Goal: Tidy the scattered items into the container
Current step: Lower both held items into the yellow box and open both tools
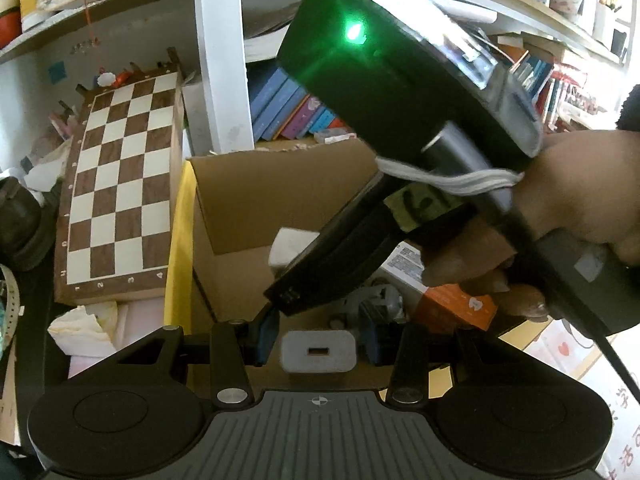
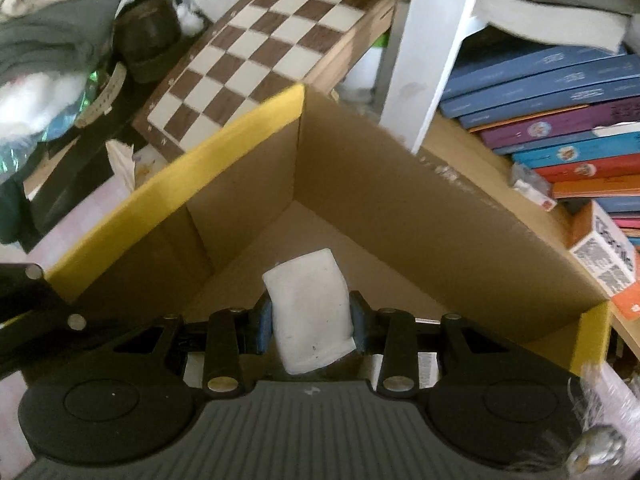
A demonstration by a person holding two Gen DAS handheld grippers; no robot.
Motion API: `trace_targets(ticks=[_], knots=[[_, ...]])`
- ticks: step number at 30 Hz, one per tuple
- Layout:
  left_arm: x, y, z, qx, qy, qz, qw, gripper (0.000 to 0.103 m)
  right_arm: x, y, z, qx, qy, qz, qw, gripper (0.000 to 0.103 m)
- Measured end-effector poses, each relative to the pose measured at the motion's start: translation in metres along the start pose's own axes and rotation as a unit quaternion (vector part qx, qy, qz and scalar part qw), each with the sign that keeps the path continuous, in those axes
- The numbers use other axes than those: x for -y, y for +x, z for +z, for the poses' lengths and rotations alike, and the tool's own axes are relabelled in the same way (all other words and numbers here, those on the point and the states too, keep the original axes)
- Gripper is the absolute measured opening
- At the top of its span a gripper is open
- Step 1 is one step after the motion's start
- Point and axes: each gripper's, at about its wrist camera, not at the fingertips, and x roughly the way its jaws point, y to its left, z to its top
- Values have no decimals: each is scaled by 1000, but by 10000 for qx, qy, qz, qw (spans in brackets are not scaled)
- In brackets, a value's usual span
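My left gripper is shut on a small grey charger block, held between its blue pads just over the near edge of the cardboard box. In the right wrist view, my right gripper is shut on a white soft packet above the inside of the same yellow-edged box. The left wrist view shows that white packet over the box, with a person's hand on the right tool. An orange and white carton and a grey-blue object lie in the box.
A chessboard leans to the left of the box, with crumpled tissue below it. A white shelf post and rows of books stand behind the box. A small printed carton rests at its right edge, and dark clutter fills the far left.
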Motion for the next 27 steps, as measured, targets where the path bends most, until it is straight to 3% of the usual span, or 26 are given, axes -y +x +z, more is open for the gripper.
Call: trace_targets(ticks=[11, 27], knots=[[1, -2, -1, 42, 20, 55, 10000, 46, 4, 13, 2, -193, -13, 150, 9997, 38], [8, -30, -5, 422, -95, 159, 9989, 76, 14, -38, -4, 384, 625, 291, 9969, 65]])
